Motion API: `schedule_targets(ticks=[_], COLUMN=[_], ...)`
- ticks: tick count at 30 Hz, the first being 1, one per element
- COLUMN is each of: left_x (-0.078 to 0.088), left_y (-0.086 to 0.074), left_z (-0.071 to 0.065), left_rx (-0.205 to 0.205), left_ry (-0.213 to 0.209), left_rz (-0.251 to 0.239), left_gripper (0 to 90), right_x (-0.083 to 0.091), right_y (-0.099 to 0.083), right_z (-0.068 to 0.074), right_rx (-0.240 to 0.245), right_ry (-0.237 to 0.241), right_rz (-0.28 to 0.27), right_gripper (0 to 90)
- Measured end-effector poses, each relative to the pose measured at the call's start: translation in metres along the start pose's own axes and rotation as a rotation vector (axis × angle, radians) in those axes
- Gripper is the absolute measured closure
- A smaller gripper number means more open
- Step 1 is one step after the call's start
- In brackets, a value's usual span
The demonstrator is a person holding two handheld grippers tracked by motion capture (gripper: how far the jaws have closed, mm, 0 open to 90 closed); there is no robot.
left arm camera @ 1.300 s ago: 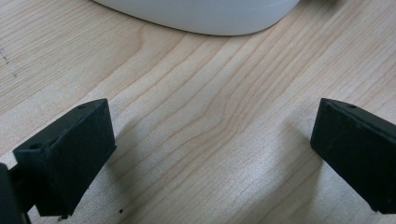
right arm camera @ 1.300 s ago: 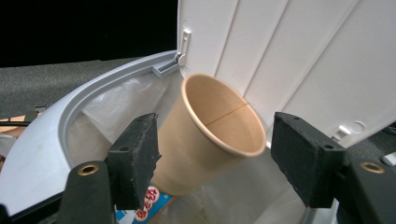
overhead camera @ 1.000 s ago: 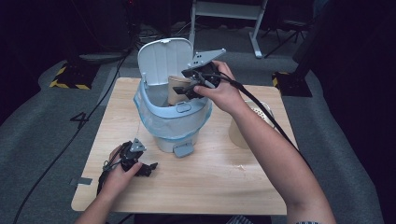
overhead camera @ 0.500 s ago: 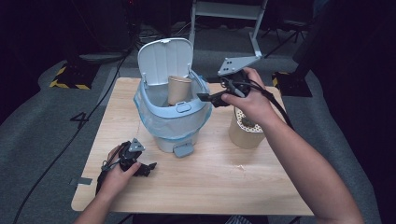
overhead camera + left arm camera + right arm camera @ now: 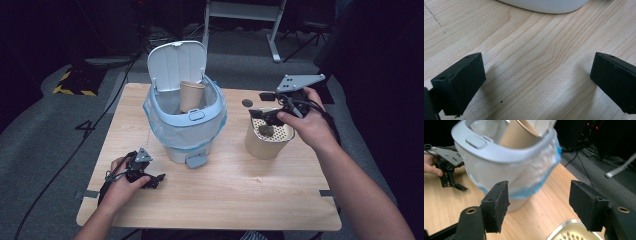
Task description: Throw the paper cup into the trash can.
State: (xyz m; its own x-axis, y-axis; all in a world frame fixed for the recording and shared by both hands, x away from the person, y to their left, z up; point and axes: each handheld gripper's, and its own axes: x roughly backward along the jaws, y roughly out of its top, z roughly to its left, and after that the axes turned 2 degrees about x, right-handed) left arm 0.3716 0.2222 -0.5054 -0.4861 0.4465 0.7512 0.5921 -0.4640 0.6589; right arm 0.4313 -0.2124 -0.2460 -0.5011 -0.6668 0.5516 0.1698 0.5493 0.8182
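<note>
Swung away from the pale blue plastic pedal bin (image 5: 186, 131), right gripper (image 5: 265, 116) hovers empty, jaws apart, over the tan perforated-top canister (image 5: 266, 145); left gripper (image 5: 153, 180) rests released on the table.

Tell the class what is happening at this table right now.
A person works two handheld grippers at a wooden table. A paper cup stands inside the open, bag-lined pedal bin. The right gripper hovers over a tan canister with a perforated top, jaws apart and empty. The left gripper rests on the table near the bin, open and empty.
</note>
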Motion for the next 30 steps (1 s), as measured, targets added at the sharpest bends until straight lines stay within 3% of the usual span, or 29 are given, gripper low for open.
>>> schedule_targets(ticks=[6,12,16,30], left_x=[0.001,0.006,0.008,0.007], left_y=[-0.001,-0.006,-0.008,-0.006], left_z=[0.001,0.004,0.005,0.007], left_rx=[0.001,0.015,0.019,0.019], left_ry=[-0.007,-0.008,0.008,0.008], left_rz=[-0.001,-0.019,-0.029,-0.025], left_gripper=[0.3,7.2,9.7,9.1], right_x=[0.022,0.033,0.036,0.044], right_y=[-0.032,-0.062,-0.078,-0.159], right_z=[-0.01,-0.011,-0.011,-0.005], right_rx=[-0.068,-0.093,-0.1,-0.209], right_ry=[-0.038,-0.064,-0.083,-0.128], right_rz=[0.007,0.018,0.027,0.06], right_gripper=[31.6,29.7,29.1,28.1])
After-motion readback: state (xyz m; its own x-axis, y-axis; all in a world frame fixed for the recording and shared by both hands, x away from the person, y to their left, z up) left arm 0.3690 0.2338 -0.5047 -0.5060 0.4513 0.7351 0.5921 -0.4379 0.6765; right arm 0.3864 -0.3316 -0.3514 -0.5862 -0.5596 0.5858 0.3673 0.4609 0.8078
